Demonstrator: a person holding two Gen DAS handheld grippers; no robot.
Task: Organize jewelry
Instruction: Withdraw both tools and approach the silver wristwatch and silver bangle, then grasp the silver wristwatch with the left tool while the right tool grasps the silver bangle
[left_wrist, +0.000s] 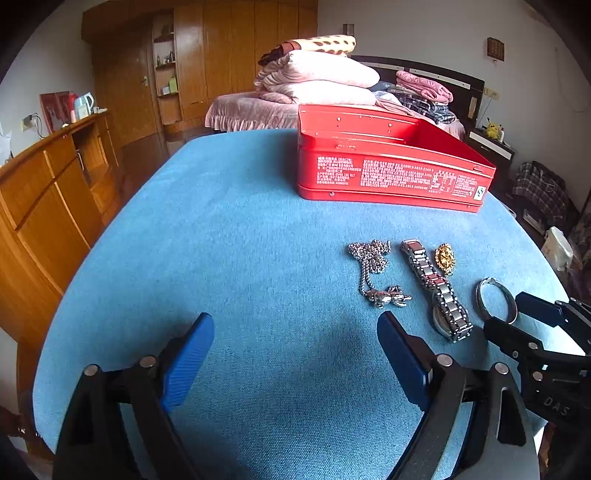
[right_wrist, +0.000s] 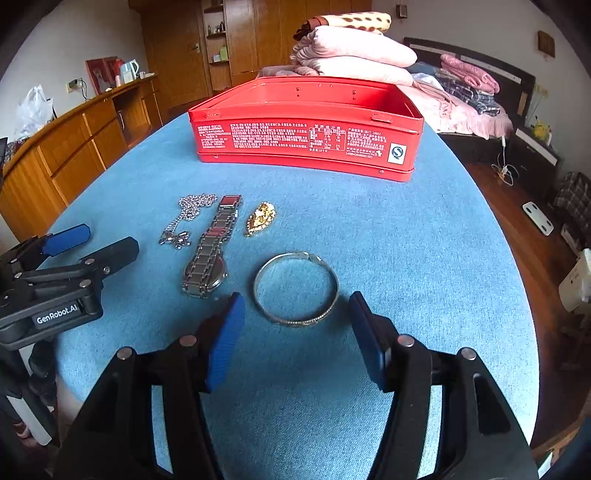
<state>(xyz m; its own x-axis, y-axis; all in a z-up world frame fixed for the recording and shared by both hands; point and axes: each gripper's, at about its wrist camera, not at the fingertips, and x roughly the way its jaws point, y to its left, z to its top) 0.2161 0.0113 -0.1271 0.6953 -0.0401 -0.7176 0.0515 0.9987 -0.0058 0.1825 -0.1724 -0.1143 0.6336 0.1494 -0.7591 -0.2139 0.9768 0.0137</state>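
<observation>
Thin silver bangle (right_wrist: 296, 288), open-ended

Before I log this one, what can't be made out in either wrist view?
- Red tin: floor hidden by its near wall, both views.
- Watch: dial faces down.
- Bangle: near edge hidden behind right gripper, left view.
- Tin's print: too small to read.

The table (right_wrist: 369, 229) is covered in plain blue cloth. Beyond the jaws a red tin (right_wrist: 306, 140) printed with white text is seen. Between tin and jaws, a silver chain necklace (right_wrist: 184, 218), a silver watch (right_wrist: 210, 258) with red links and a gold brooch (right_wrist: 260, 218) are laid. A silver bangle (right_wrist: 295, 288) is seen just ahead of the blue ribbed pads (right_wrist: 225, 339).
</observation>
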